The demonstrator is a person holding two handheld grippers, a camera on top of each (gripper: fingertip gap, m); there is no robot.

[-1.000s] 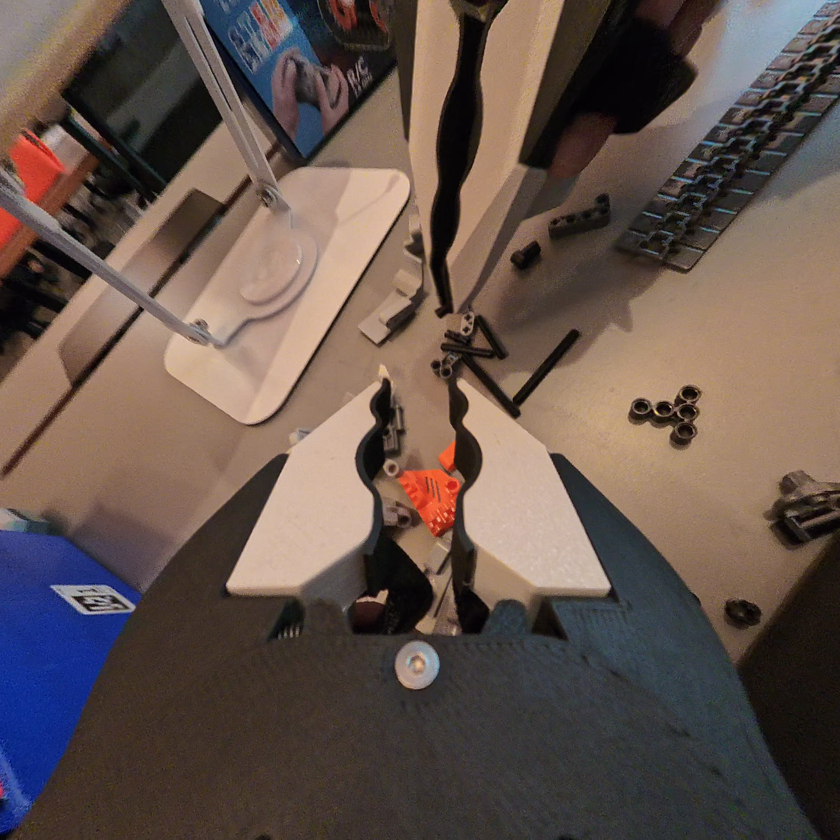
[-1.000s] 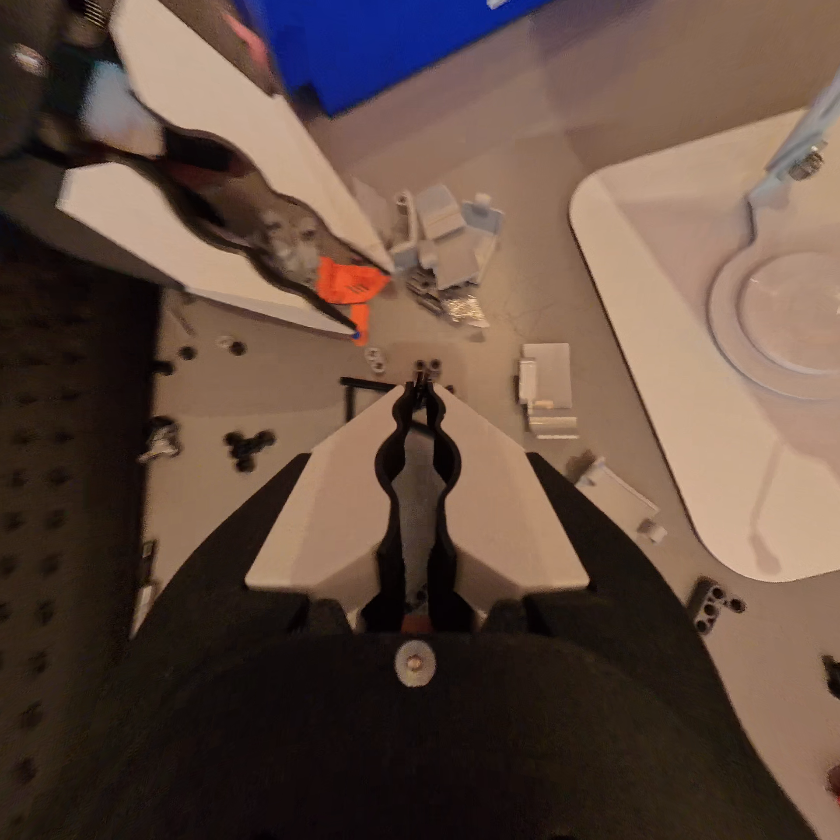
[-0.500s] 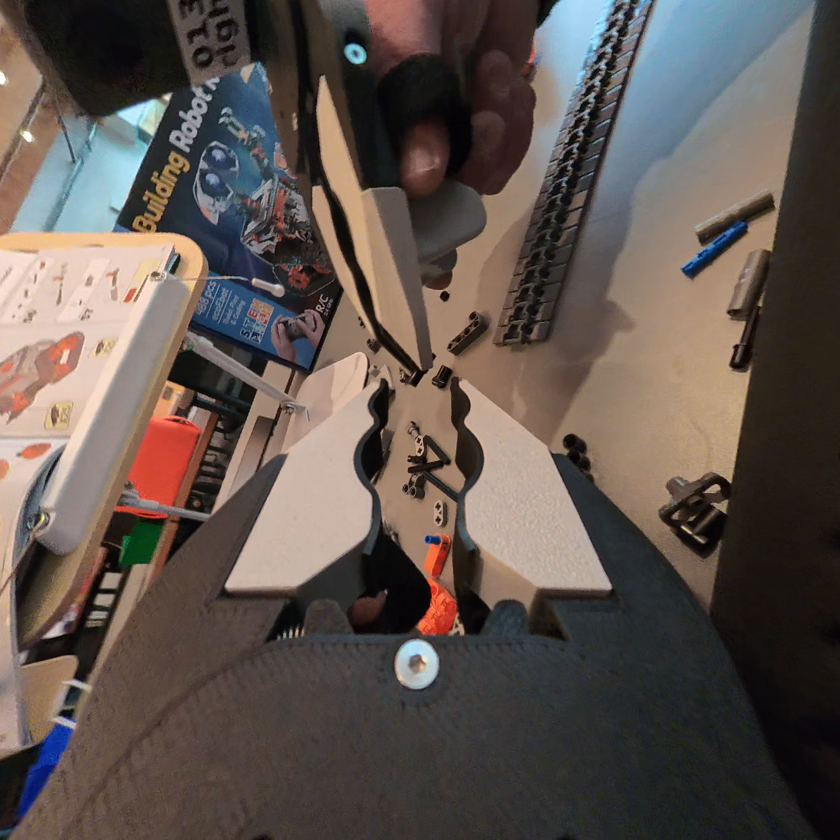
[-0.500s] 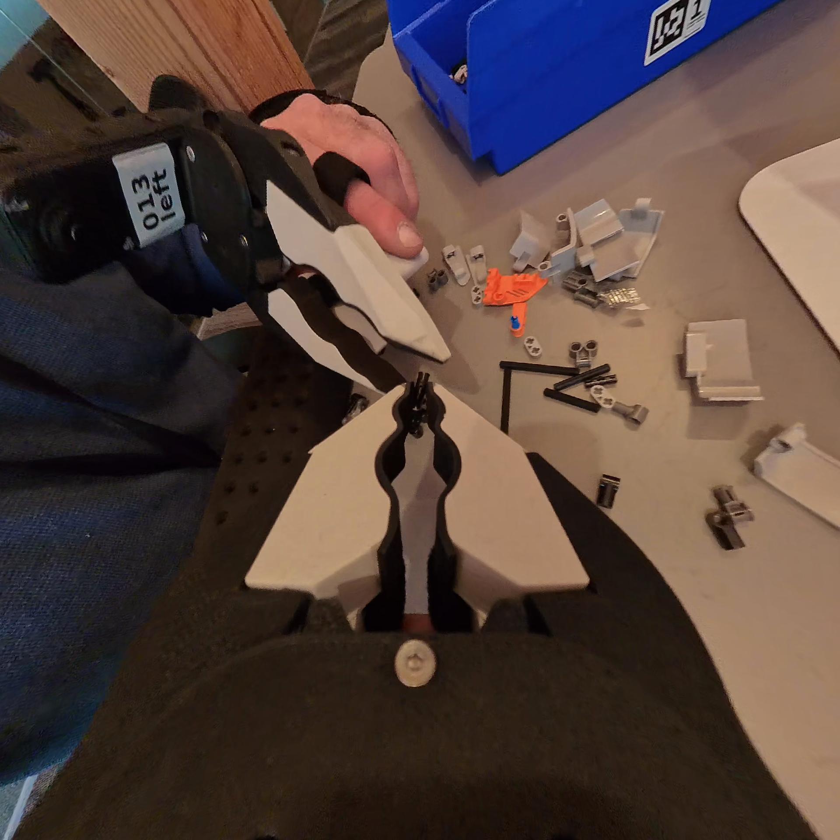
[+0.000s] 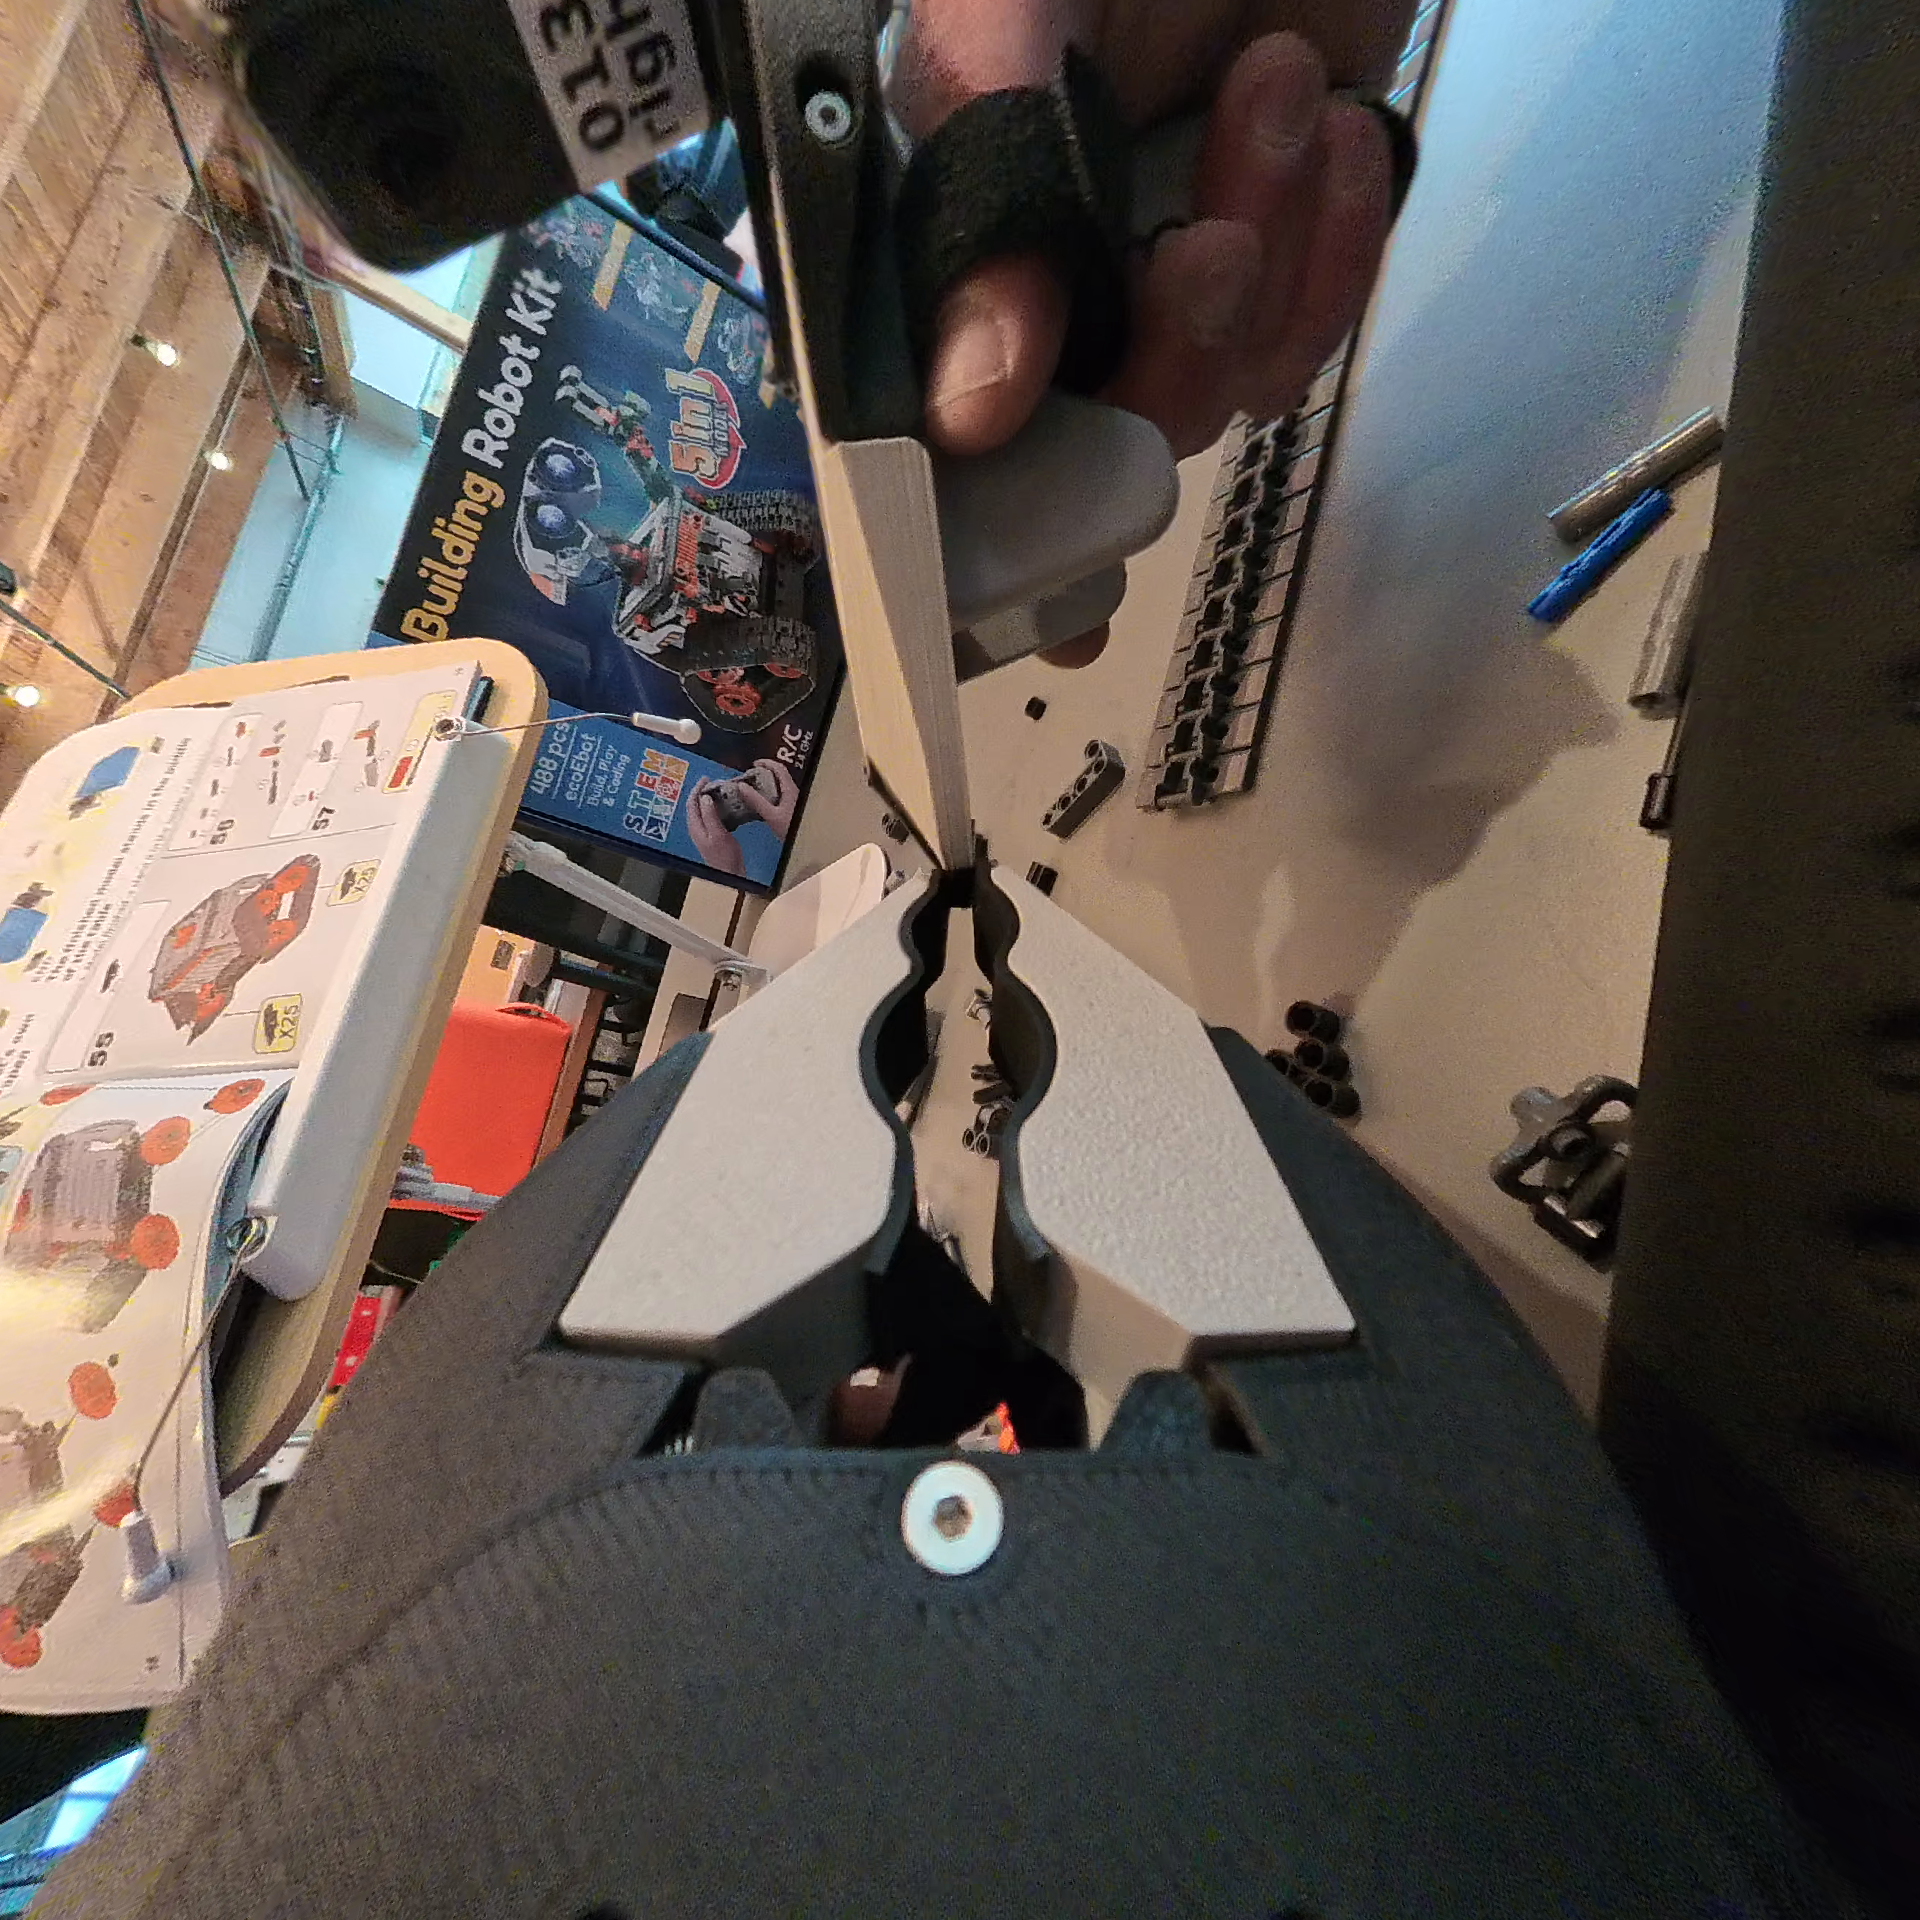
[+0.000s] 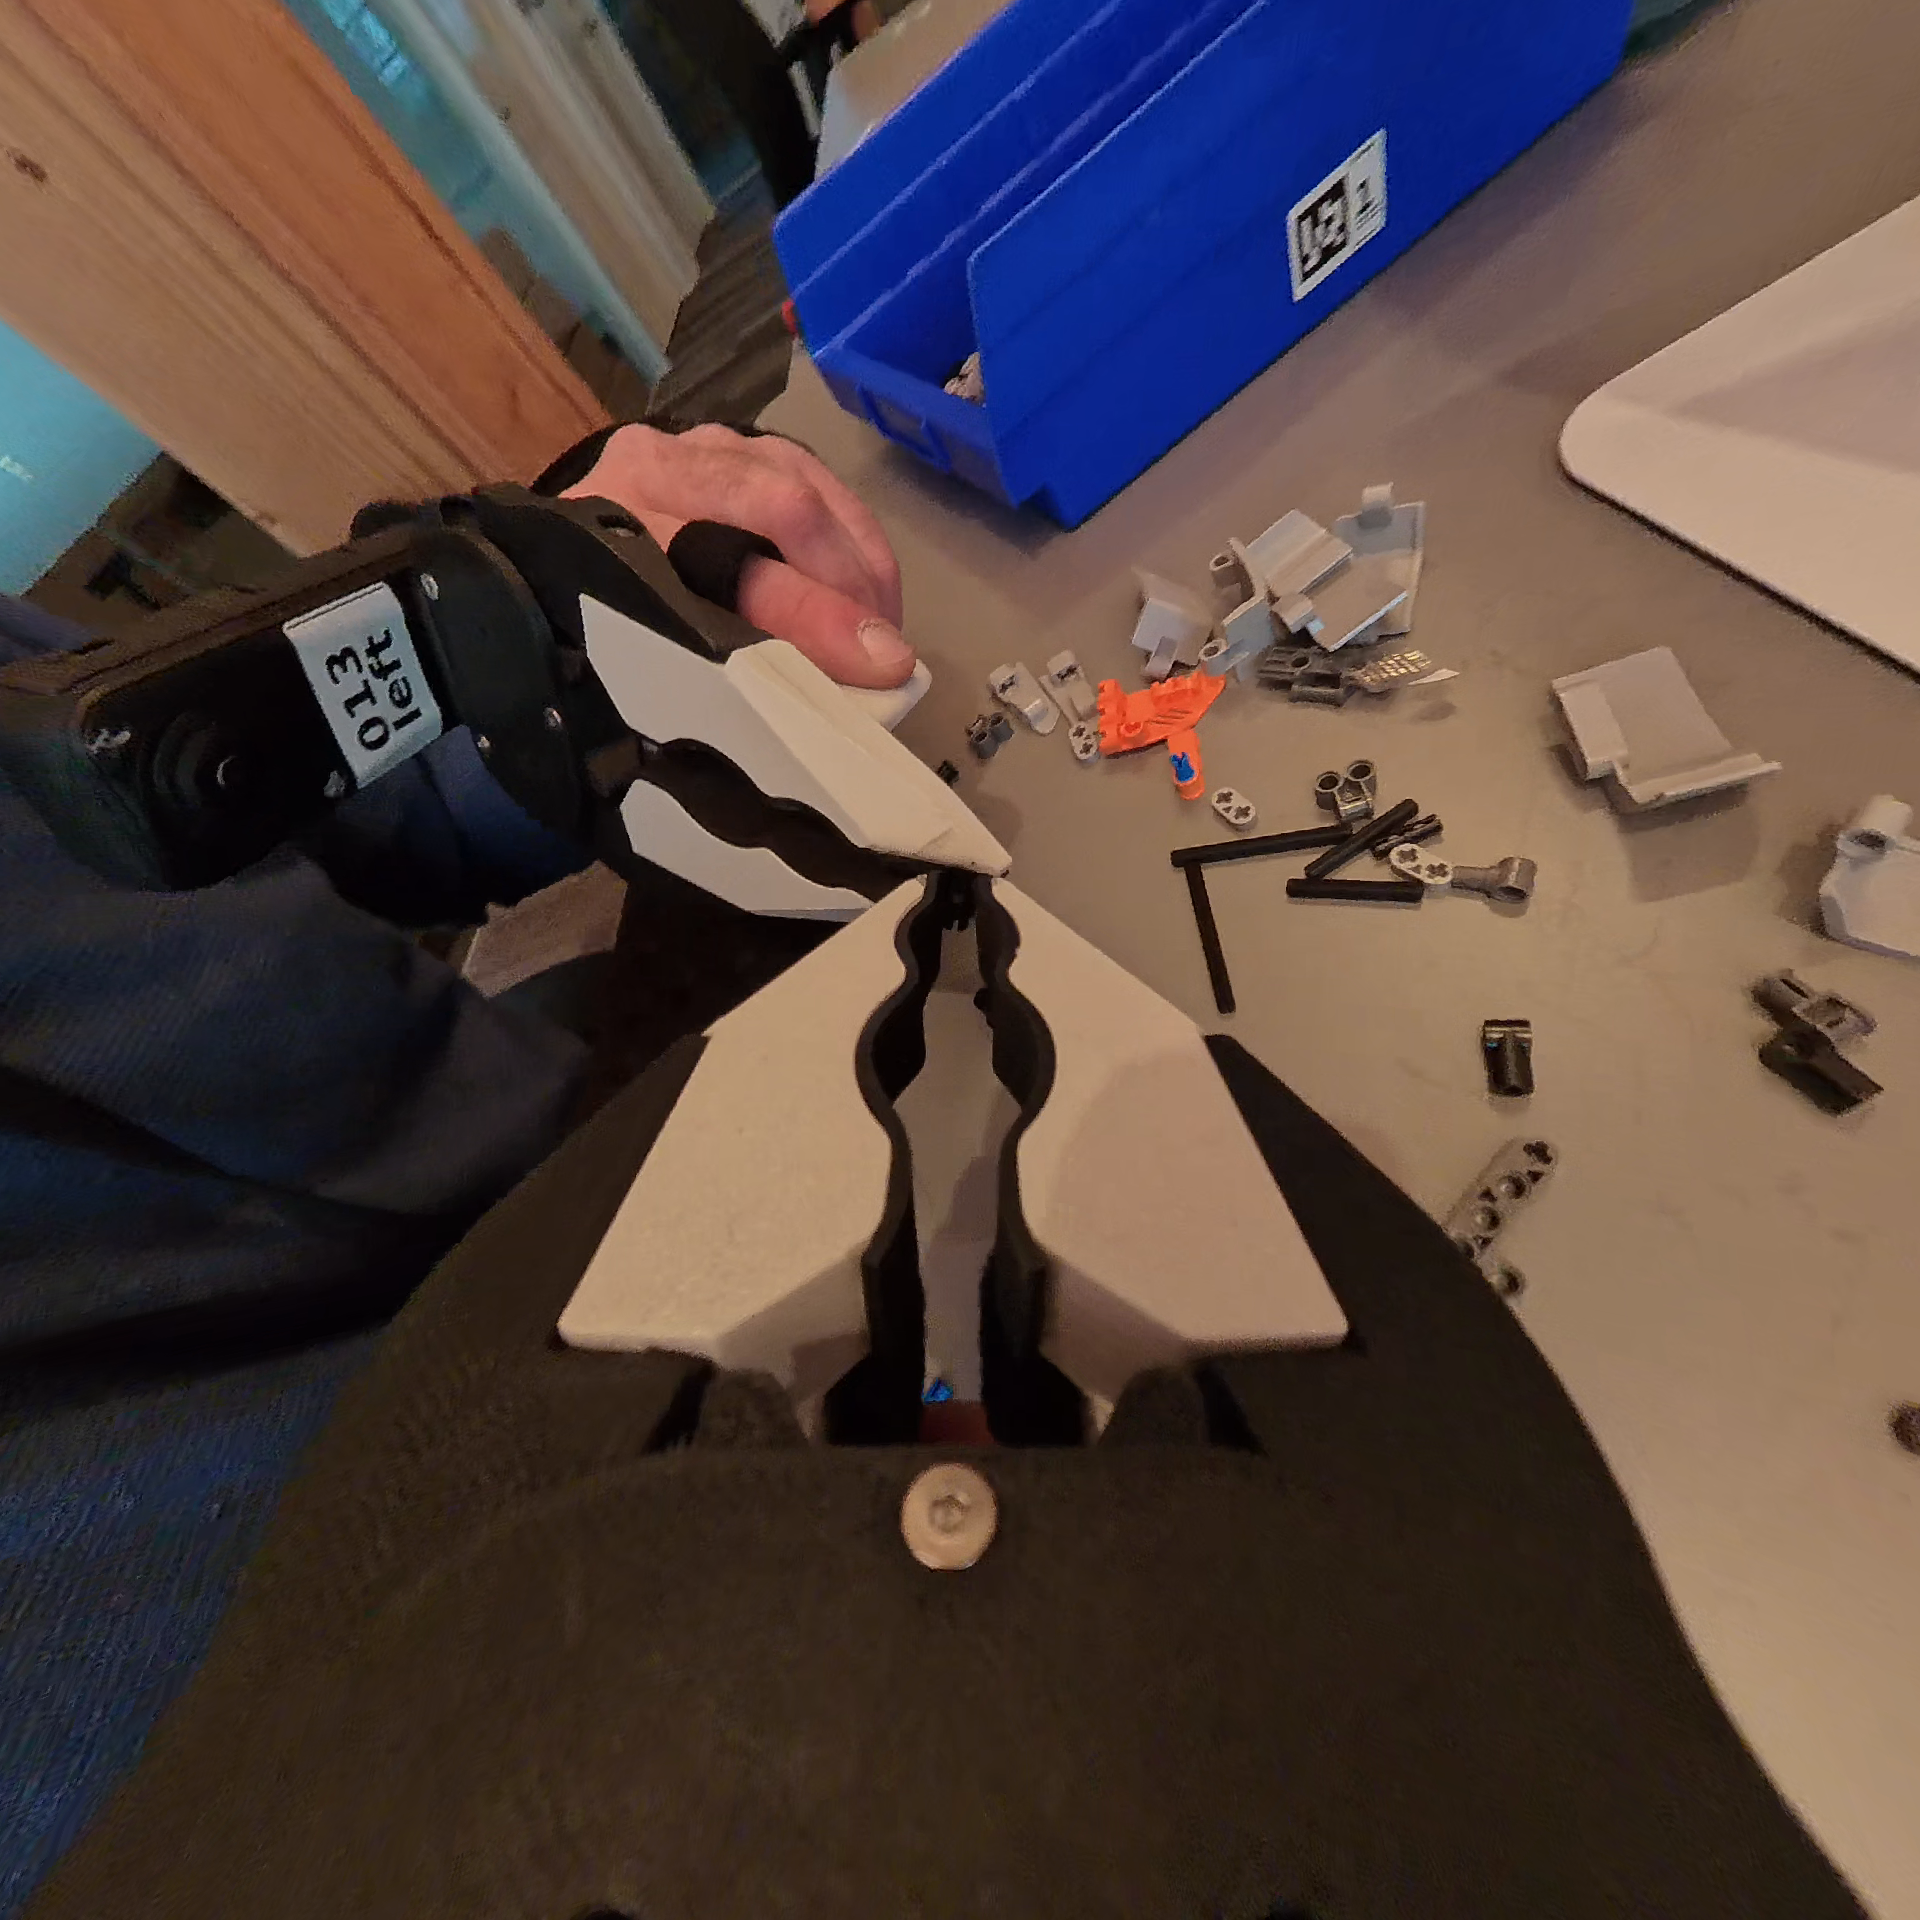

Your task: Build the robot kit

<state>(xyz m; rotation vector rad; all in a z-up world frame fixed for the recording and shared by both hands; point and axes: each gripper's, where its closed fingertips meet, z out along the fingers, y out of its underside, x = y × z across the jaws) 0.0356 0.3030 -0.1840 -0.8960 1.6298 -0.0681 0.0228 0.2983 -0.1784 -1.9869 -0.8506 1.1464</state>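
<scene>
Both grippers are raised above the grey table and meet tip to tip. My right gripper (image 6: pixel 951 894) is shut on a small black part (image 6: pixel 948 912) held at its very tips. My left gripper (image 5: pixel 956 891) has its fingers drawn in around the same small black part (image 5: pixel 957 889), with the right gripper's tip (image 5: pixel 952 847) coming down onto it from above. In the right wrist view the left gripper (image 6: pixel 971 868) reaches in from the left, held by a hand (image 6: pixel 769 520) in a fingerless black glove. How firmly each side grips the part is hidden by the fingers.
Loose parts lie on the table: an orange piece (image 6: pixel 1158 712), grey panels (image 6: pixel 1320 582), black axles (image 6: pixel 1257 844), and a black tread strip (image 5: pixel 1236 613). A blue bin (image 6: pixel 1143 260), a white stand base (image 6: pixel 1766 416), a kit box (image 5: pixel 623 582) and an instruction booklet (image 5: pixel 208 935) stand around. My two grippers' fingertips are within a few centimetres of each other.
Both grippers lifted off the table and came together. The left gripper was open and has closed its fingers around the black part at the right gripper's tips.
</scene>
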